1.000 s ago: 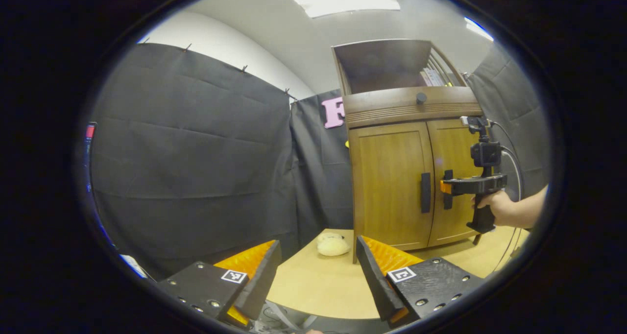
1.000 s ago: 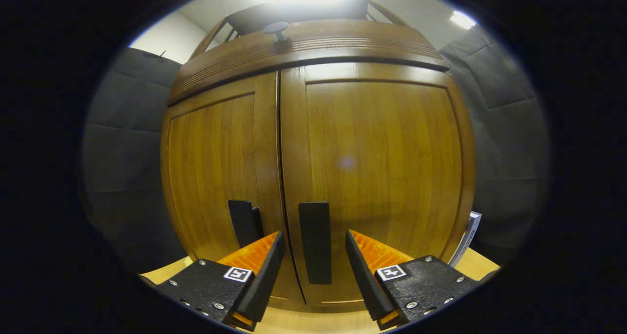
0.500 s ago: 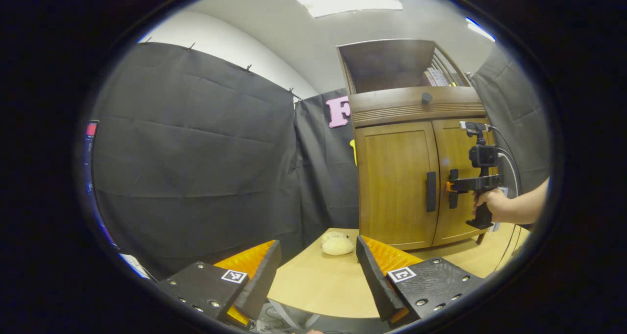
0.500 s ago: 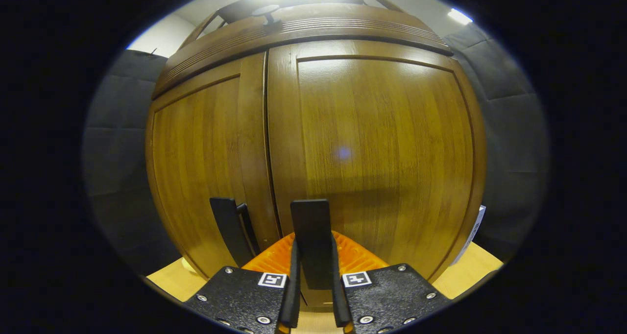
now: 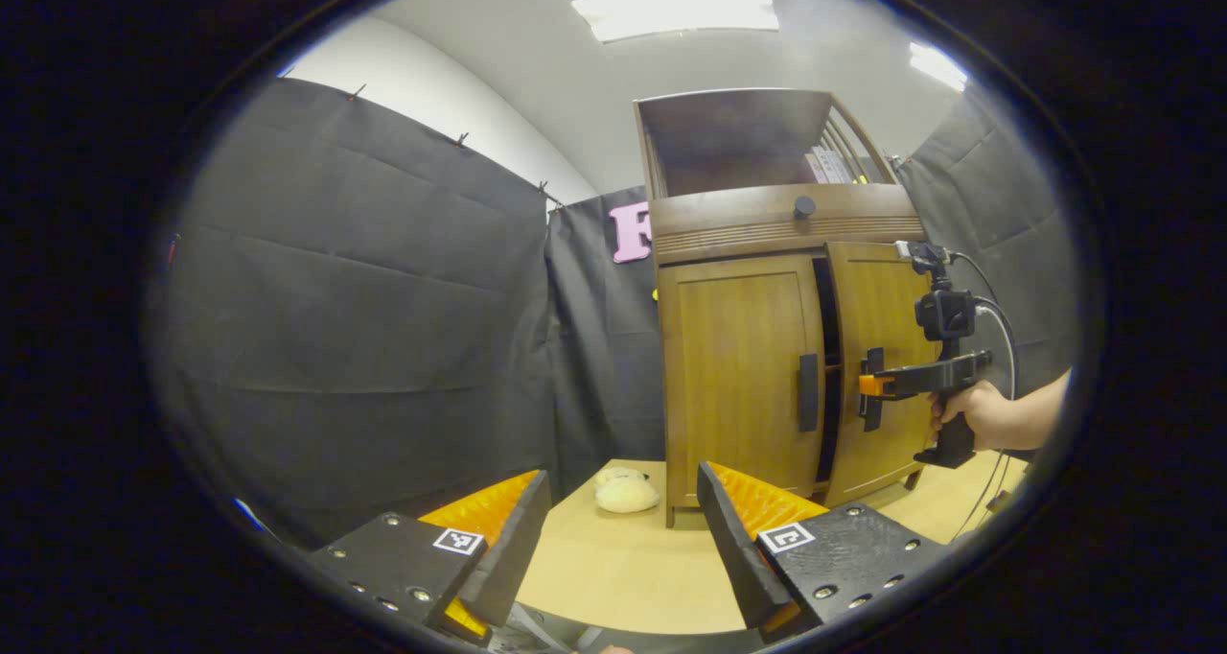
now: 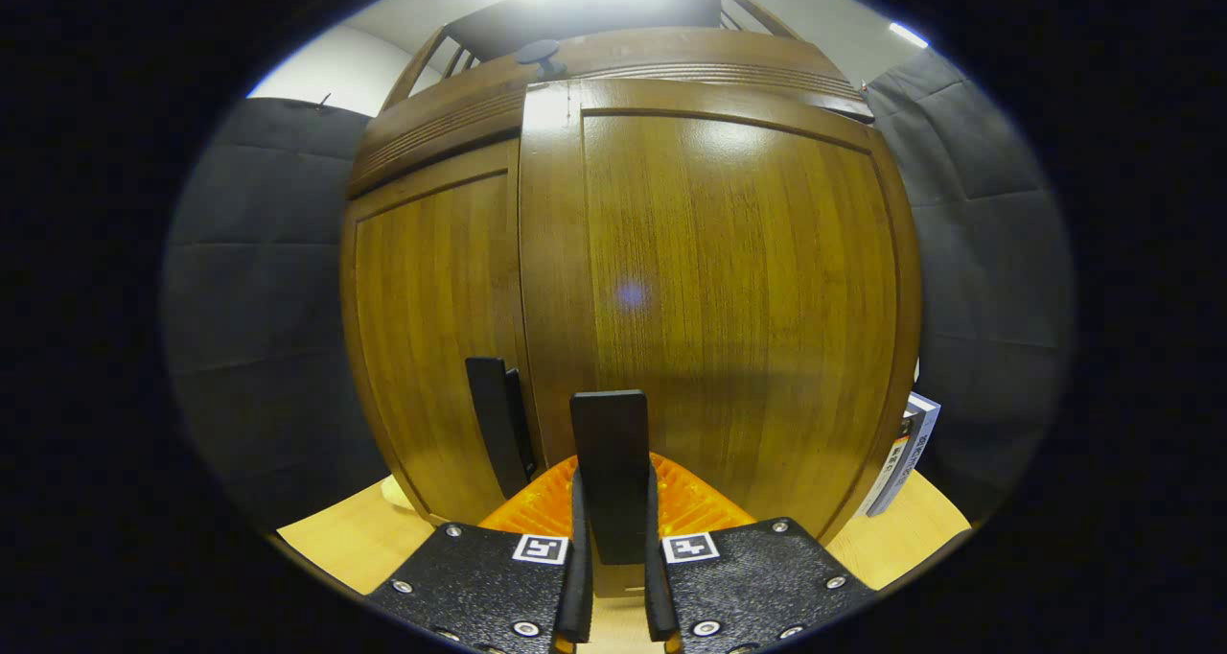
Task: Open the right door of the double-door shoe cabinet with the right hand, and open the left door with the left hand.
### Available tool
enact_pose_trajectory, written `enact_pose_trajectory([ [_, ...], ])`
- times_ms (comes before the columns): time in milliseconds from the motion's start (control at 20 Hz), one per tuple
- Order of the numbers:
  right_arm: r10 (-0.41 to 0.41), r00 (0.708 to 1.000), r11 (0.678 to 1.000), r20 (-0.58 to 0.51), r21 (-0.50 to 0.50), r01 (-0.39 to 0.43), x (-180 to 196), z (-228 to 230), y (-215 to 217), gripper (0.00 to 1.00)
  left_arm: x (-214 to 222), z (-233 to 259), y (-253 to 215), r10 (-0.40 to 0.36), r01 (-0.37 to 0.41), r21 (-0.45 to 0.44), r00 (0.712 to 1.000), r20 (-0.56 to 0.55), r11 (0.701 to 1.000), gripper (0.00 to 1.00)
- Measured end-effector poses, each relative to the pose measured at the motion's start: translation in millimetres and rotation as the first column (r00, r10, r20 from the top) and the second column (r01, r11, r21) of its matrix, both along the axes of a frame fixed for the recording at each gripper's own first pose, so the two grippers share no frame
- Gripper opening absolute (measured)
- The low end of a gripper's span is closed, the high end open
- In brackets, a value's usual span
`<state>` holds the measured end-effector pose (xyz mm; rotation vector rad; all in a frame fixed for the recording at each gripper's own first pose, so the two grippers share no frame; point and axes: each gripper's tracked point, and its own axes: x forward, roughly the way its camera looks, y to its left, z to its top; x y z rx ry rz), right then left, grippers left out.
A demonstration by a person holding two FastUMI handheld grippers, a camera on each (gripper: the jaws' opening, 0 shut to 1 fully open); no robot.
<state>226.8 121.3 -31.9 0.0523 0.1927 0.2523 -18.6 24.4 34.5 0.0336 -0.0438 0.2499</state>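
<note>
A wooden double-door shoe cabinet (image 5: 738, 376) stands on a light table. Its right door (image 5: 877, 366) stands ajar, with a dark gap beside the closed left door (image 5: 733, 376). In the right gripper view my right gripper (image 6: 612, 587) is shut on the right door's dark vertical handle (image 6: 610, 472), and the right door (image 6: 738, 299) swings out past the left door (image 6: 431, 347) and the left handle (image 6: 494, 429). The left gripper view shows that gripper (image 5: 868, 385) held by a hand (image 5: 968, 414). My left gripper (image 5: 623, 539) hangs open over the table, well short of the left handle (image 5: 808, 392).
A pale round plush thing (image 5: 623, 493) lies on the table (image 5: 613, 568) left of the cabinet foot. Books (image 6: 901, 457) lean at the cabinet's right side. A knob (image 5: 803, 207) sits on the drawer band above the doors. Black cloth walls surround the booth.
The right gripper closed on the right door's handle and has pulled the door partly out, opening a gap. The left gripper stayed open and shifted only slightly.
</note>
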Motion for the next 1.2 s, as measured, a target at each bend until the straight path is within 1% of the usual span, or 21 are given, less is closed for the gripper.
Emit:
enact_pose_trajectory([
  [150,-0.002,1.0,1.0,-0.001,0.006,0.002,-23.1,5.2,-10.8,0.22,0.1,4.6,-2.9,-0.044,0.044,-0.007,0.999,0.001,0.999,0.94],
  [300,-0.011,1.0,1.0,-0.008,0.006,0.011,-44.1,5.0,-25.8,0.2,2.1,9.0,-0.7,-0.084,0.084,-0.008,0.996,0.003,0.996,0.94],
  [400,-0.016,1.0,1.0,-0.008,0.007,0.016,-58.7,6.1,-38.6,0.22,0.6,13.4,-0.8,-0.113,0.113,-0.009,0.994,0.008,0.994,0.94],
  [500,-0.024,1.0,1.0,-0.006,0.005,0.024,-72.0,7.2,-52.5,0.2,0.6,16.8,0.2,-0.137,0.137,-0.007,0.991,0.011,0.991,0.94],
  [550,-0.03,1.0,1.0,-0.008,0.004,0.031,-78.5,6.5,-59.6,0.22,0.2,18.8,-0.8,-0.15,0.151,-0.01,0.989,0.012,0.989,0.94],
  [650,-0.045,0.999,0.999,-0.018,0.006,0.045,-90.2,6.0,-73.7,0.2,2.8,19.1,-2.0,-0.177,0.177,-0.02,0.984,0.014,0.984,0.94],
  [700,-0.053,0.998,0.999,-0.02,0.009,0.053,-94.4,5.8,-80.0,0.22,3.4,19.4,-2.6,-0.189,0.189,-0.022,0.982,0.014,0.982,0.94],
  [900,-0.091,0.996,0.996,-0.017,-0.006,0.091,-112.1,10.5,-108.4,0.19,8.1,16.7,-8.1,-0.238,0.238,-0.016,0.971,0.021,0.971,0.94],
  [1050,-0.137,0.991,0.99,-0.008,-0.041,0.136,-120.4,11.7,-134.1,0.19,9.8,10.4,-12.4,-0.273,0.274,-0.022,0.962,0.02,0.962,0.94],
  [1200,-0.193,0.981,0.98,-0.011,-0.054,0.192,-126.8,10.3,-160.7,0.18,10.5,10.5,-16.8,-0.309,0.31,-0.03,0.951,0.02,0.95,0.94],
])
